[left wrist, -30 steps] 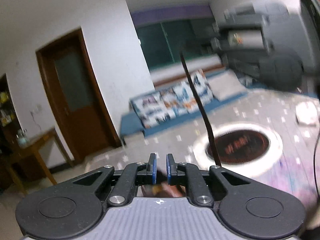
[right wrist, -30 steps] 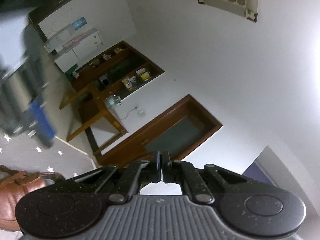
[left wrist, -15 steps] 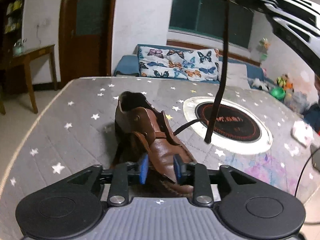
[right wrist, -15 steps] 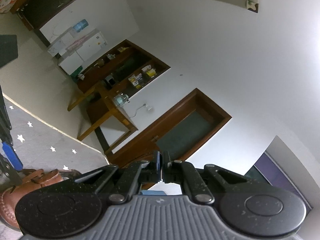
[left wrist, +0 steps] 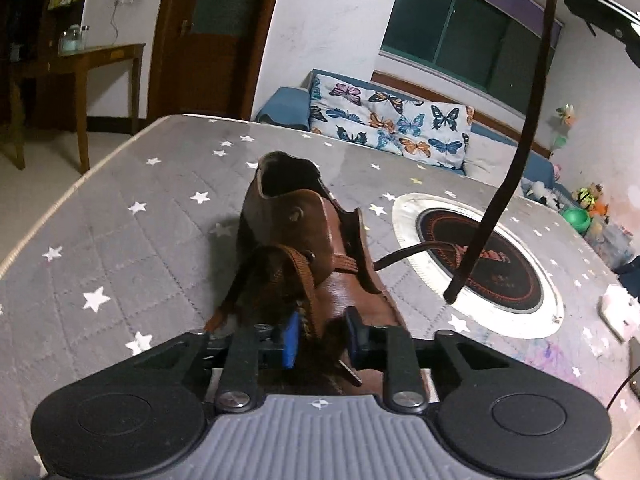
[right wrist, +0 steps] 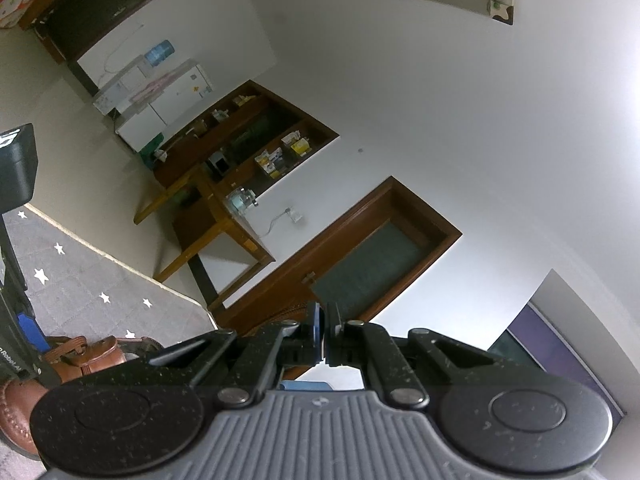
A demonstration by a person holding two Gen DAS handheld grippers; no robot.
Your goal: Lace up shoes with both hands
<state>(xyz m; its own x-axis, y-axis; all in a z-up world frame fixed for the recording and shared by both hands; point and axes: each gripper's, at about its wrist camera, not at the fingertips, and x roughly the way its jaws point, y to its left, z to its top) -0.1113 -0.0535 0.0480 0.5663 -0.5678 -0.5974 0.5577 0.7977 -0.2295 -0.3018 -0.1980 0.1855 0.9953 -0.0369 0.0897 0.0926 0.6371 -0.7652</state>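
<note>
- Left gripper [left wrist: 320, 336], bottom centre: jaws just closing, lace loop [left wrist: 302, 280] between them, contact unclear.
- Right gripper [right wrist: 324, 336] clamps the limp dark lace end [left wrist: 524, 148], upper right.
- Shoe [left wrist: 320, 248] looks stiff, light; grip laces, not leather.

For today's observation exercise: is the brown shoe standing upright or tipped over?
Upright: the brown shoe rests sole-down on the starred mat, its opening facing up.

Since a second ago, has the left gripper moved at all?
Yes. The left gripper has dipped down toward the brown leather shoe on the grey star-patterned table cover; earlier it faced the wooden door. Its jaws have just been closing, the shoe's brown lace between them.
</note>
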